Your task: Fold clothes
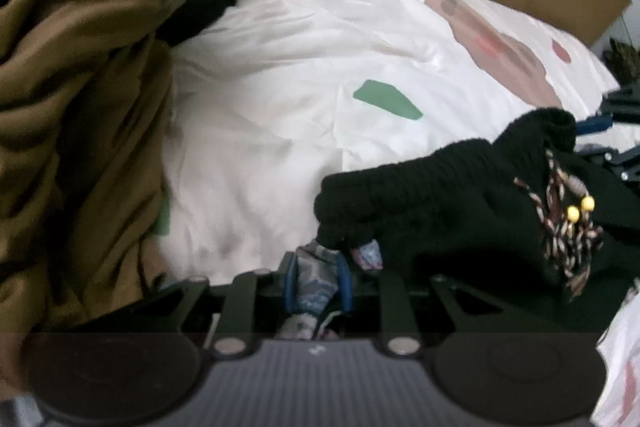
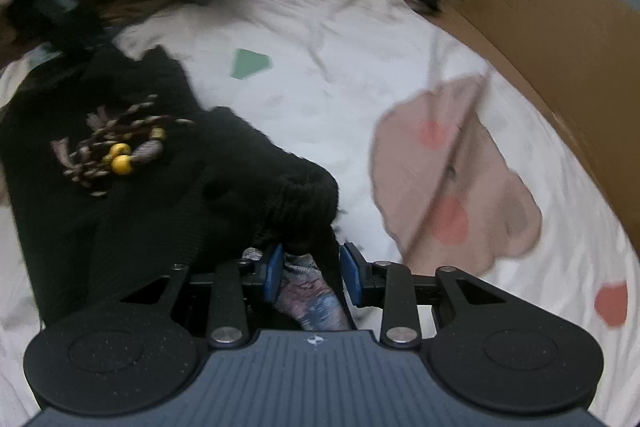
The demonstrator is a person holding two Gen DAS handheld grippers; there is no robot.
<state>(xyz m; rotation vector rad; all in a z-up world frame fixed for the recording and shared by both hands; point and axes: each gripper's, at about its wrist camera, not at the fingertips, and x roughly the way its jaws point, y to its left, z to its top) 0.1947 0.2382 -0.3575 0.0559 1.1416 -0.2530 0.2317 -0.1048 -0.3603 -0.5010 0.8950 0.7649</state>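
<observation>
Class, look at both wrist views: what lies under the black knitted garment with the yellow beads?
Under the black knitted garment lies the white printed bedsheet, visible around its edges. Patterned grey-blue fabric peeks out below its edge between each gripper's pads. Whatever else lies beneath is covered.

The right tongs [image 2: 311, 273] pinch a bunched edge of the black sweater [image 2: 160, 195], patterned lining showing between the blue pads [image 2: 273, 271]. The sweater lies on a white sheet [image 2: 320, 39], a cardboard box [image 2: 552, 39] alongside.
</observation>
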